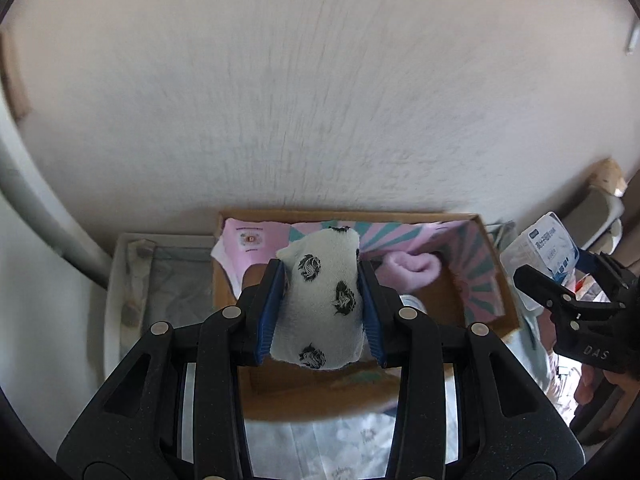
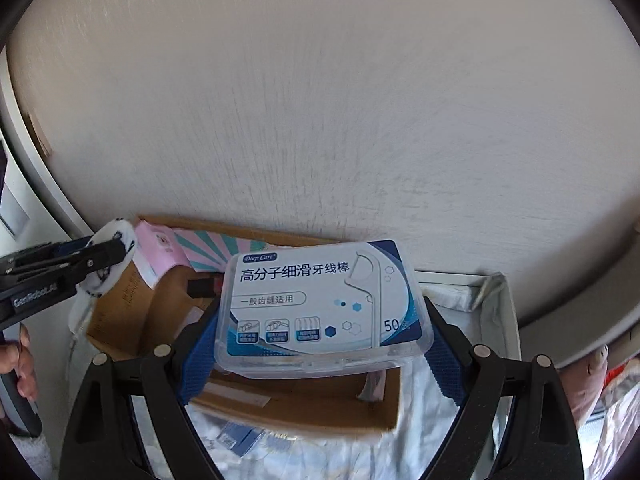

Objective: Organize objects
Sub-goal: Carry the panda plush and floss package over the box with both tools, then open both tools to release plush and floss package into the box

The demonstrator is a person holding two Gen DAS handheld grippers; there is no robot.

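Above the cardboard box [image 1: 496,280], my left gripper [image 1: 322,292] has its jaws pinching a spotted white sock [image 1: 324,300], while my right gripper [image 2: 320,344] clamps the floss-pick case [image 2: 320,304].

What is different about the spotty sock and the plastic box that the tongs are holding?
The sock is soft and white with black spots; the floss box is hard, clear plastic with a blue and white label. The sock bulges between the left tongs; the box keeps its flat shape in the right tongs. The box has printed writing; the sock has none. Both are held up over the cardboard box.
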